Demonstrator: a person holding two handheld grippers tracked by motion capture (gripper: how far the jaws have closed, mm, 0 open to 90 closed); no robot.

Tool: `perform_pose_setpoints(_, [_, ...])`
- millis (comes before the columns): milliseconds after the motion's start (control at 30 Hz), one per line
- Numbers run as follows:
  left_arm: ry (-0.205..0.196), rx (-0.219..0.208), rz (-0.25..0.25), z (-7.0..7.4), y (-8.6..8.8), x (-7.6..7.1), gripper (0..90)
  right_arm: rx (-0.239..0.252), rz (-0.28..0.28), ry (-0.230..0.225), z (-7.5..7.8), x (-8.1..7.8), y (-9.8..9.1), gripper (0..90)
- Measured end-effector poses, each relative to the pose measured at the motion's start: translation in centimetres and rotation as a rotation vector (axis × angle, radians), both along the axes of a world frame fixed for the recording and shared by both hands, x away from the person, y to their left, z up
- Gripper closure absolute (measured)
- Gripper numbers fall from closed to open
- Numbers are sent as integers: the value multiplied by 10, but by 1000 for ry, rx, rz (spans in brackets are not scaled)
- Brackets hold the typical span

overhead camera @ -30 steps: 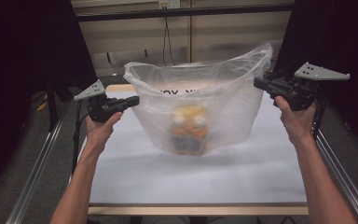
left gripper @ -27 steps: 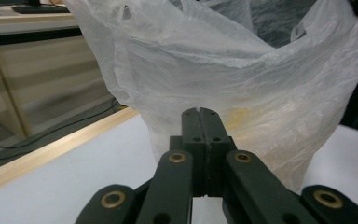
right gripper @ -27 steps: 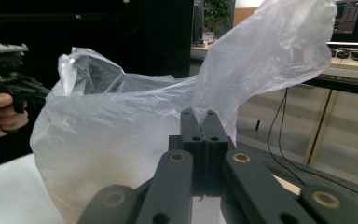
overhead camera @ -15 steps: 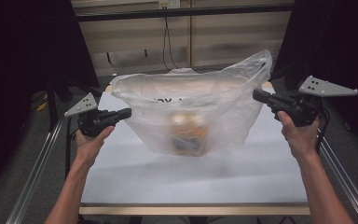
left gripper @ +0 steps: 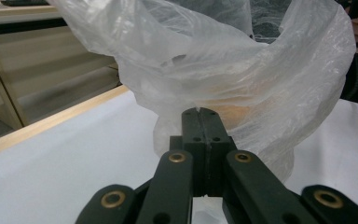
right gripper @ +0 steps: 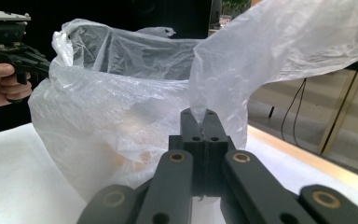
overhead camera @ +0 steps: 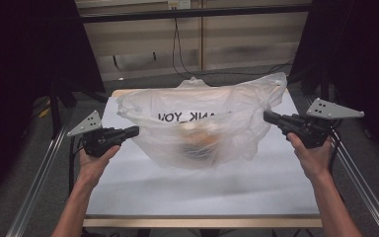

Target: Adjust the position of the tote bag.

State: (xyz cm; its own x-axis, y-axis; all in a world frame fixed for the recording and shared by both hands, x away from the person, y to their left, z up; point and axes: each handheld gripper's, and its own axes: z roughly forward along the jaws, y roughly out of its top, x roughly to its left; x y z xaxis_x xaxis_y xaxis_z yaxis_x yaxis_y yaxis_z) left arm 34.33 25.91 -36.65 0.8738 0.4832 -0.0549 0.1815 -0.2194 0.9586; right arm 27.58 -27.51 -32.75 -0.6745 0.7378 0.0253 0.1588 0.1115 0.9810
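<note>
Centrally, one clear plastic bag (overhead camera: 202, 126) hangs over the white table (overhead camera: 197, 192), stretched between two grippers. Black lettering on its wall reads, mirrored from the high view, as "…NK_YOU"; the first letters are lost in a fold. Inside the bag lies a blurred orange and dark thing (overhead camera: 197, 140), its kind and count not legible; its orange tint shows through the film in both gripper views. The left gripper (overhead camera: 132, 131) has its jaws together, clamped on the bag's left rim (left gripper: 186, 100), with film pinched at the jaw tips. The right gripper (overhead camera: 268, 116) likewise has its jaws together, clamped on the right rim (right gripper: 200, 105), from which a loose flap (right gripper: 279, 42) rises. One hand (overhead camera: 94, 160) holds the left gripper, one hand (overhead camera: 313, 158) the right. The bag's bottom sags just above or onto the table; contact cannot be told.
</note>
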Motion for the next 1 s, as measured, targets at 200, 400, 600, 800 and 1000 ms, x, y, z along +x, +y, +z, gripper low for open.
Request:
perform_pose_setpoints(200, [14, 33, -1, -10, 2, -3, 900, -12, 24, 25, -10, 2, 3, 900])
perform_pose_setpoints(400, [34, 71, -16, -20, -8, -2, 900, -61, 5, 59, -22, 4, 6, 900])
perform_pose_setpoints(600, [56, 87, -44, -30, -17, 1, 900, -73, 11, 82, -30, 9, 5, 900])
perform_pose_setpoints(800, [77, 112, -59, -37, -17, 2, 900, -93, 21, 121, -42, 12, 6, 900])
perform_pose_setpoints(1000, [92, 135, -44, -45, -17, 3, 900, -108, 14, 157, -51, 14, 5, 900])
